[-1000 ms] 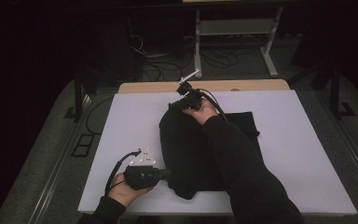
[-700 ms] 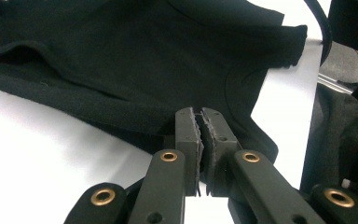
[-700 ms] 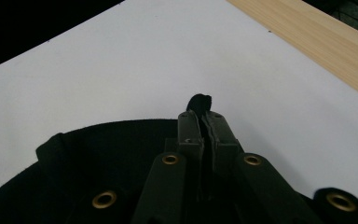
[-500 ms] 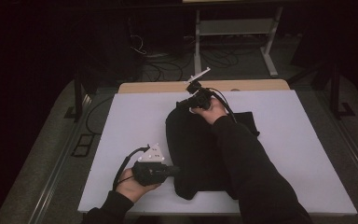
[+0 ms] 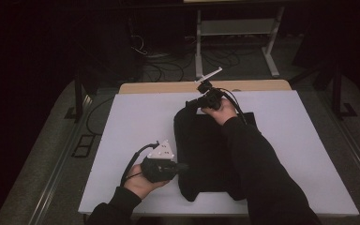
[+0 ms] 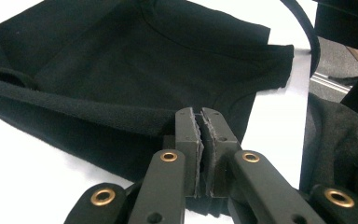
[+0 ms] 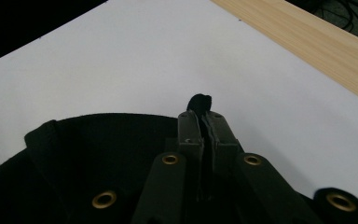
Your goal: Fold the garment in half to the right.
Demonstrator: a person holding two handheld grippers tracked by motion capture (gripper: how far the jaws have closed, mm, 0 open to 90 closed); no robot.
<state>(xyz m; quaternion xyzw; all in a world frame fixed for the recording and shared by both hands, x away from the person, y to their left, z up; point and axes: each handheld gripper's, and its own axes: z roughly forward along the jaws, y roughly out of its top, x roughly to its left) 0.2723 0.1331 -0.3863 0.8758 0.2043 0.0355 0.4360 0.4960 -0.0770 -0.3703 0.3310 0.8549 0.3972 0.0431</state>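
Observation:
A black garment (image 5: 206,150) lies crumpled lengthwise in the middle of the white table (image 5: 136,122). My left gripper (image 5: 183,166) is at its near left edge. In the left gripper view the gripper (image 6: 200,114) is shut on a folded hem of the garment (image 6: 144,60). My right gripper (image 5: 191,104) is at the garment's far end and points left. In the right gripper view it (image 7: 200,114) is shut on the garment (image 7: 98,154), and a small tuft of black cloth pokes out past the tips. The person's right sleeve (image 5: 258,168) lies across the garment.
A wooden strip (image 5: 168,87) runs along the table's far edge, close behind the right gripper. White table surface lies bare to the left and right of the garment. On the floor beyond are cables (image 5: 159,65) and a white stand (image 5: 234,28).
Both grippers have moved to the right, and the garment has shifted right with them. Both stay shut on the cloth.

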